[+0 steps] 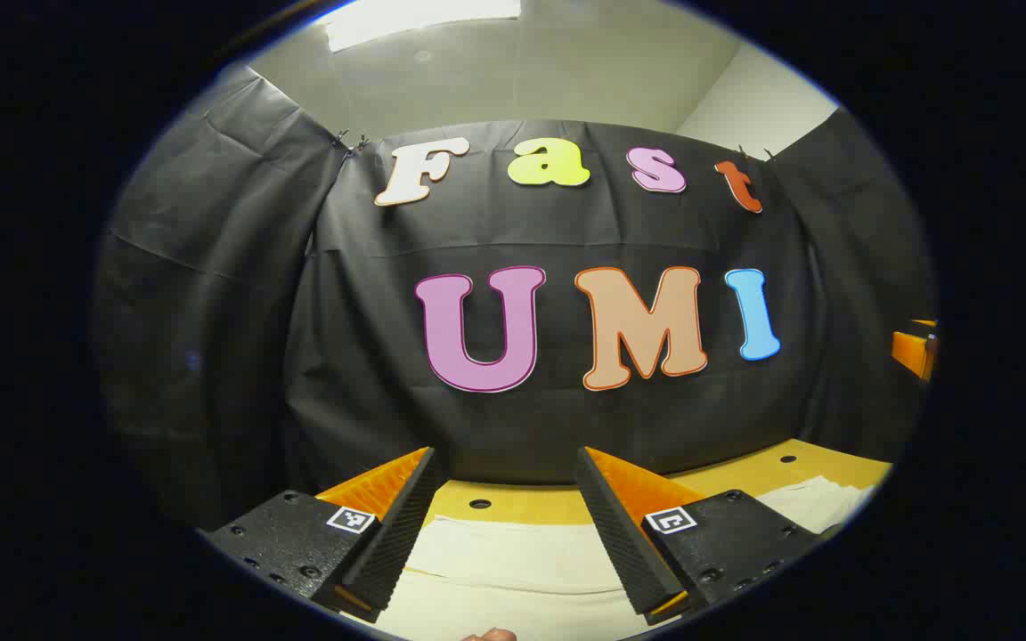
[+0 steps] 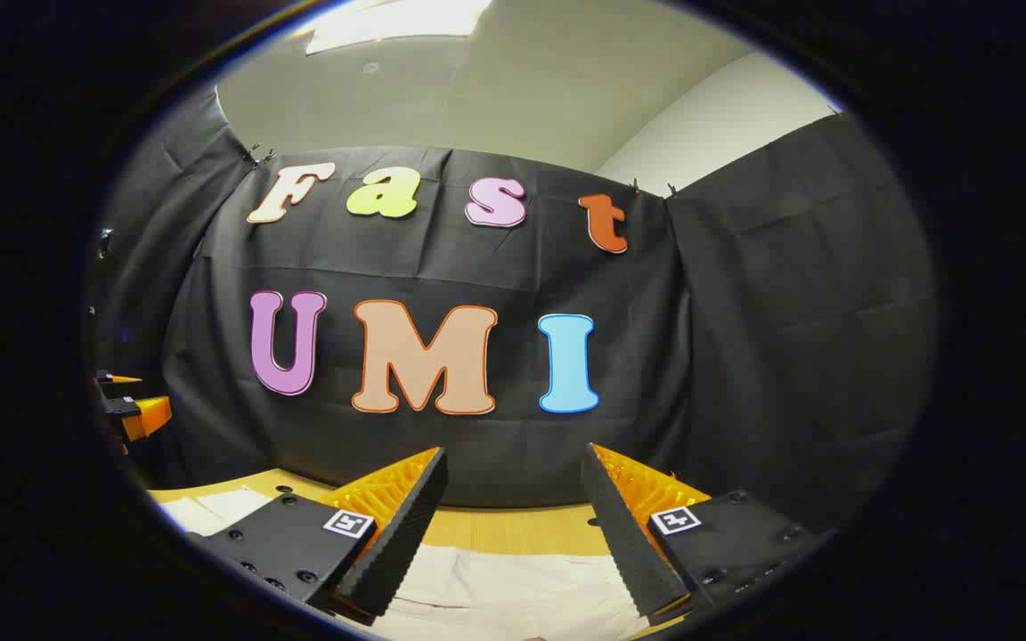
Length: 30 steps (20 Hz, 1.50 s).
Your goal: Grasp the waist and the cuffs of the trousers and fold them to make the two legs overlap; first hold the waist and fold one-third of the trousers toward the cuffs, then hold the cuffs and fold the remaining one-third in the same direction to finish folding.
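My left gripper (image 1: 506,481) and right gripper (image 2: 515,481) gape above pale trousers (image 1: 513,556) on the tabletop (image 1: 522,503); square coded tags mark the fingers.

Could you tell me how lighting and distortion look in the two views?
Left gripper view: ceiling light blown out, booth wall bowed by the fisheye, trousers sharp. Right gripper view: same glare, wall curved, table evenly lit.
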Tool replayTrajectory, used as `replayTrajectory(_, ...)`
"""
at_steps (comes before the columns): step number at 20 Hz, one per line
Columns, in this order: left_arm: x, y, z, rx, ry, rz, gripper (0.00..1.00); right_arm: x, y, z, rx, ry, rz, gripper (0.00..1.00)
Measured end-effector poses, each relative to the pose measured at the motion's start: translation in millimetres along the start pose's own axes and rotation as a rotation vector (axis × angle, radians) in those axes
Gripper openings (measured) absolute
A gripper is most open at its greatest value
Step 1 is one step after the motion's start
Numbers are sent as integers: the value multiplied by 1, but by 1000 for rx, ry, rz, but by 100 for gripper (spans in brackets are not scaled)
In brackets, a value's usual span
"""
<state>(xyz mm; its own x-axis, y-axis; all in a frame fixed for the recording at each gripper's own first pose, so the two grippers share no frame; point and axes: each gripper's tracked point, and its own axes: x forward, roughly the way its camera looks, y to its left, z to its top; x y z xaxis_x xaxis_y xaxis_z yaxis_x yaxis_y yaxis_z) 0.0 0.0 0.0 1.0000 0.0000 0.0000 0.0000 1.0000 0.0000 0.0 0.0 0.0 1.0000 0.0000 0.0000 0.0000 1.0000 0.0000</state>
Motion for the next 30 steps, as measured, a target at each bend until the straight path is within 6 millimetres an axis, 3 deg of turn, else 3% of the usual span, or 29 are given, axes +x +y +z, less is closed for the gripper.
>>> replayTrajectory(6, 0, -3, 3, 24, -5, 8, 92, 12, 0, 1, 5, 1, 18, 97)
replayTrajectory(17, 7, 2, -10, 43, 22, 21, 92, 15, 19, -2, -39, -8, 85, 97)
replayTrajectory(26, -10, 28, -49, 280, 88, -27, 92, 16, 24, -16, -27, 15, 101, 96)
replayTrajectory(30, -22, 33, -79, 442, 153, -103, 100, 17, 26, -23, -23, 30, 108, 96)
